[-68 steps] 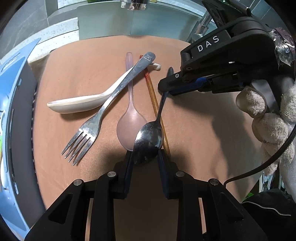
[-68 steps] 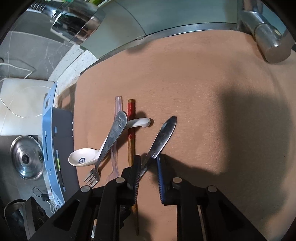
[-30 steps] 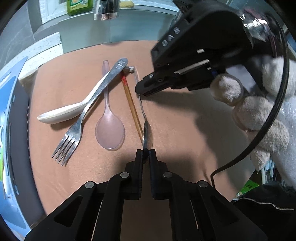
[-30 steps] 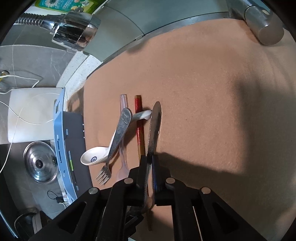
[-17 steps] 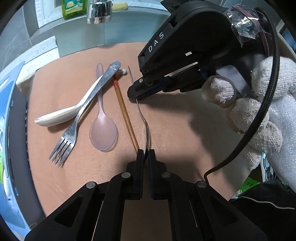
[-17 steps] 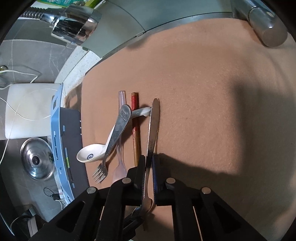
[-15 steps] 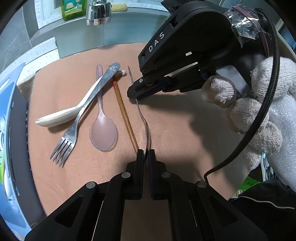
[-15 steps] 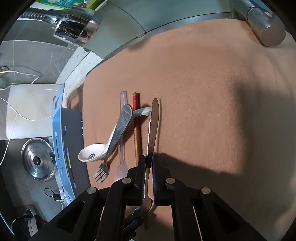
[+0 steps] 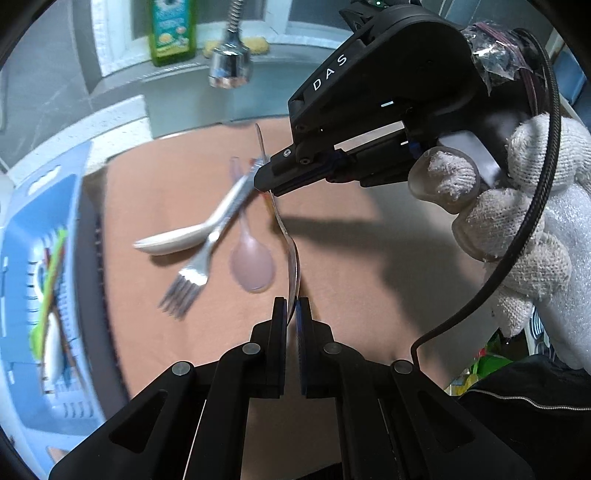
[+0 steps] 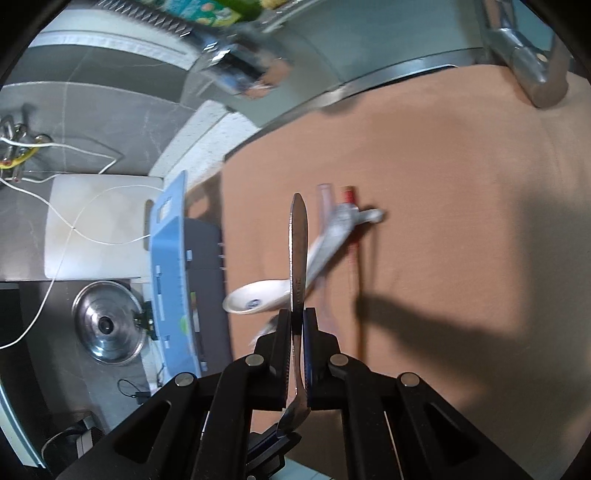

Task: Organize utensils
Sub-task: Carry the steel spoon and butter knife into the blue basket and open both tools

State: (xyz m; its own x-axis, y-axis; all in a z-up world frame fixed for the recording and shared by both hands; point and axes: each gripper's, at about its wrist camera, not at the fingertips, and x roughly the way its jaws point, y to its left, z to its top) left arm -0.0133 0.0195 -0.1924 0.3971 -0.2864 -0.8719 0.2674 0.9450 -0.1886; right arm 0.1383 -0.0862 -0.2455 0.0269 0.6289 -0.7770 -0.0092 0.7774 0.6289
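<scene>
Now both grippers grip one metal spoon clear above the brown mat: the left gripper is clamped on its bowl edge, the right gripper pinched tight around the handle. Below on the mat lie a steel fork, a white ceramic spoon, a pink plastic spoon and a chopstick. A blue rack sits just beside the mat.

Fork, two spoons on brown mat

Likely a kitchen: faucet head, dish-soap bottle, pot lid.
</scene>
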